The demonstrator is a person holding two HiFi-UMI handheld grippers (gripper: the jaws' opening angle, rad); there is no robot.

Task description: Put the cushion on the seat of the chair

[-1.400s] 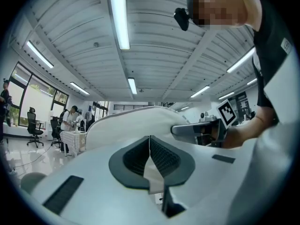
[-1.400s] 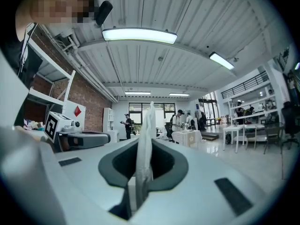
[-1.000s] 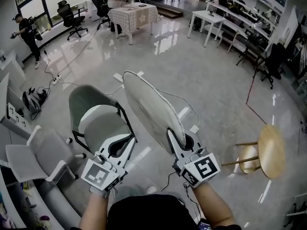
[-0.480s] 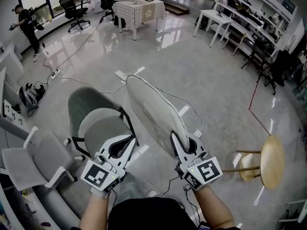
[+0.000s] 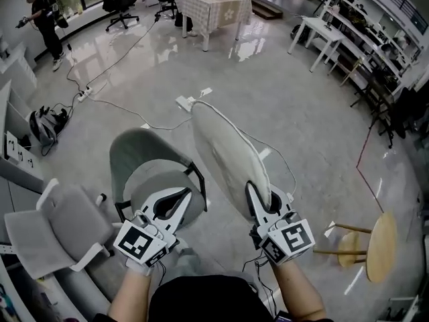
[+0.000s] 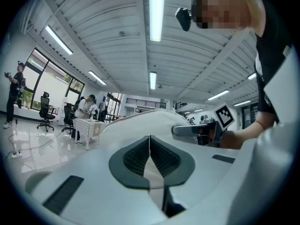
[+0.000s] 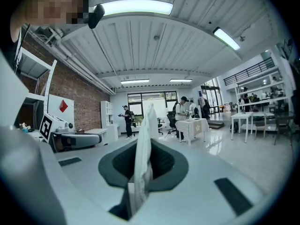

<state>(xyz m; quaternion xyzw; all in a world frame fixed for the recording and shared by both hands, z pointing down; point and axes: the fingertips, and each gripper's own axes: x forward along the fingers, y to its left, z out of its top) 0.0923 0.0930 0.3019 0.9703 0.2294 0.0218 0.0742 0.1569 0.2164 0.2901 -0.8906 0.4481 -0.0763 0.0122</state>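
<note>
Above the floor just right of the chair [image 5: 137, 149], the cushion [image 5: 224, 156] stands on edge, not yet over the seat [image 5: 153, 180]. The right gripper [image 5: 258, 192] holds it alone, jaws pinched nearly together on a thin fold at its near rim, and the rest of the pale oval juts away unsupported. The left gripper [image 5: 182, 196] is closed on nothing, its tips over the near part of the seat, close beside the cushion without touching it.

The main risk, as I judge it, is that slim one-sided grip. A big soft cushion levering on one small fold could pull free or droop as it is tipped flat, then drop to the floor. With its jaws together, the left gripper cannot catch the sagging side; at best it can nudge.

Swinging the cushion leftward could also snag it on the black arm frame [image 5: 199, 174] or the curved backrest, leaving it propped at a slant instead of flat. Letting go too soon could leave it hanging off the front edge and sliding off. A hard push might shove the chair itself.
</note>
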